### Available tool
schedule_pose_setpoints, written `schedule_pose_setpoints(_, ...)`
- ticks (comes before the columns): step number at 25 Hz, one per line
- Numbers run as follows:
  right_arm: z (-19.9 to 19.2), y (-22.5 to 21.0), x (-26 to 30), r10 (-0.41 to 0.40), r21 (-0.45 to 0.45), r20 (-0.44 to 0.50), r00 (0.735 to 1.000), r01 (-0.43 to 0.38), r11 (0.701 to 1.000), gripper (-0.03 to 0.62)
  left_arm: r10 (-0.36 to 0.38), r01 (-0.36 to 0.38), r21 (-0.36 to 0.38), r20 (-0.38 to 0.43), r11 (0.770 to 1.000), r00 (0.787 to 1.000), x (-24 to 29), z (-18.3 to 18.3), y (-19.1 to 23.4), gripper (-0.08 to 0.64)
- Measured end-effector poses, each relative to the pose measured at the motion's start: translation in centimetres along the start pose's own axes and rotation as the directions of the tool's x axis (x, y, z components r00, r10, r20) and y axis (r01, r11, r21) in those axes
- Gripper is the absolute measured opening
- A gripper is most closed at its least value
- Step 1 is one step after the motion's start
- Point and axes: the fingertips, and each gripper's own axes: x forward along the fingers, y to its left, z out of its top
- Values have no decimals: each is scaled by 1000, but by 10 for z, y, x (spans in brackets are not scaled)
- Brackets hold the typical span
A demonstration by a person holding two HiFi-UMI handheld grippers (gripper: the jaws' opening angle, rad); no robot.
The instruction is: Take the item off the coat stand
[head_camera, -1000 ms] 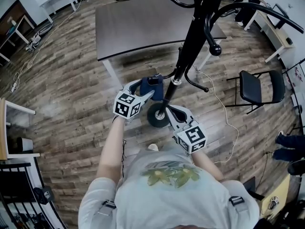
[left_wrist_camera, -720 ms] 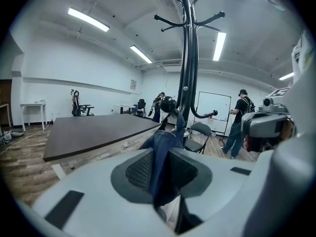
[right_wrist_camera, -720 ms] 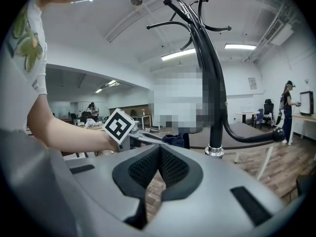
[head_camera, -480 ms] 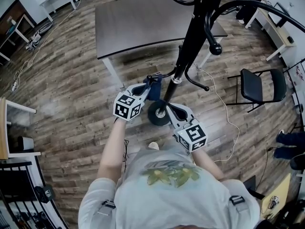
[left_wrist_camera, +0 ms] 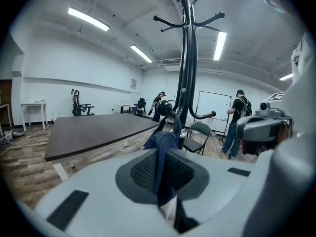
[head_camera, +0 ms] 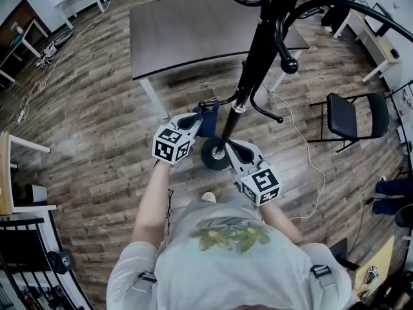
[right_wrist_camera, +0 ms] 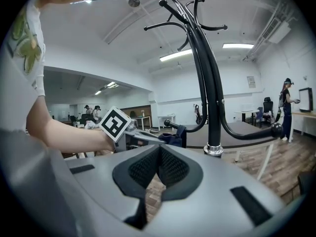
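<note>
I log a dark table [head_camera: 193, 34] on the plank floor [head_camera: 97, 121] — a black folding chair [head_camera: 356, 116] off to its right, a white cable [head_camera: 302, 154] trailing near the chair.

coat stand [head_camera: 257, 44] of glossy black metal; item [head_camera: 208, 124] of soft blue cloth; floor [head_camera: 97, 121] of matt, grainy wood planks.

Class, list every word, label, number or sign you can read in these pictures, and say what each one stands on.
No words or numbers can be read anywhere.
Left marker cube: black-and-white square patterns, no letters.
Right marker cube: the same.
Wall sign: too small to read.
Wall poster: too small to read.
Shirt print: a green picture, no lettering visible.
</note>
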Motion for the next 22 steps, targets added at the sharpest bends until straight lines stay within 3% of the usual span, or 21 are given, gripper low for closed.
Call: schedule_pose_setpoints(22,-1,-1,-4,-5,5,9,1000,5,1000,6,24,-24,4,42,1000,999,-14,16,-1,35)
